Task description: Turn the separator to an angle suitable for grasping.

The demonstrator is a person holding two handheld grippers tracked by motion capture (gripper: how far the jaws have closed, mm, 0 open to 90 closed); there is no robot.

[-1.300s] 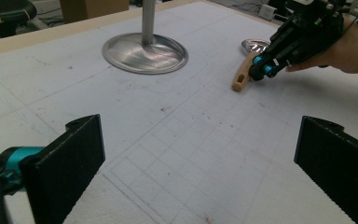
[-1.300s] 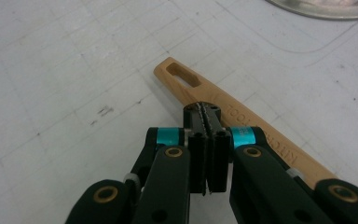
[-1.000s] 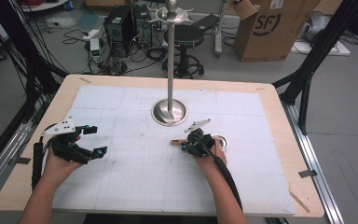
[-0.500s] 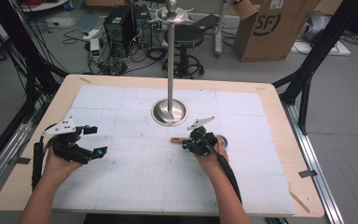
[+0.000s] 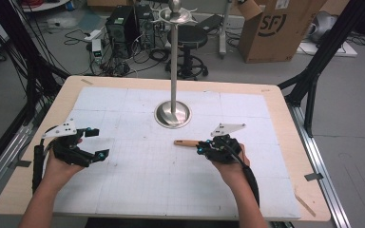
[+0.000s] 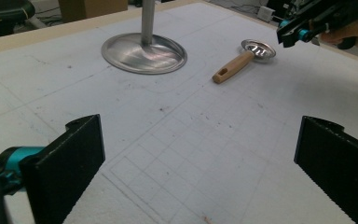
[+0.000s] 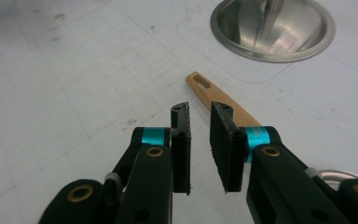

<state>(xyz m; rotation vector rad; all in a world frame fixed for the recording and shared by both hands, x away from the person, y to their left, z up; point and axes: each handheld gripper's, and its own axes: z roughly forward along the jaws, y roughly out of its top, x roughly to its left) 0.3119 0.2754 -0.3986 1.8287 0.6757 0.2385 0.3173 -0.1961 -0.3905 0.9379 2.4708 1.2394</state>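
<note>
Right gripper view: right gripper [image 7: 199, 112], jaws just parted slightly and empty, hovers above the strainer's wooden handle [image 7: 214, 95].

strainer with wooden handle [image 6: 242, 58]: 1 | metal stand [image 5: 172, 113]: 1 | cardboard box [image 5: 275, 28]: 1

- The left gripper [image 5: 94, 142] has a black frame, teal collars behind ribbed black jaw pads, and a grey three-cornered plate at its 11 o'clock.
- A black cable trails off it toward 7 o'clock.
- The right gripper [image 7: 199, 135] has brass-coloured pivot screws, teal collars and ribbed pads.
- Both forearms are bare, with no sleeves.
</note>
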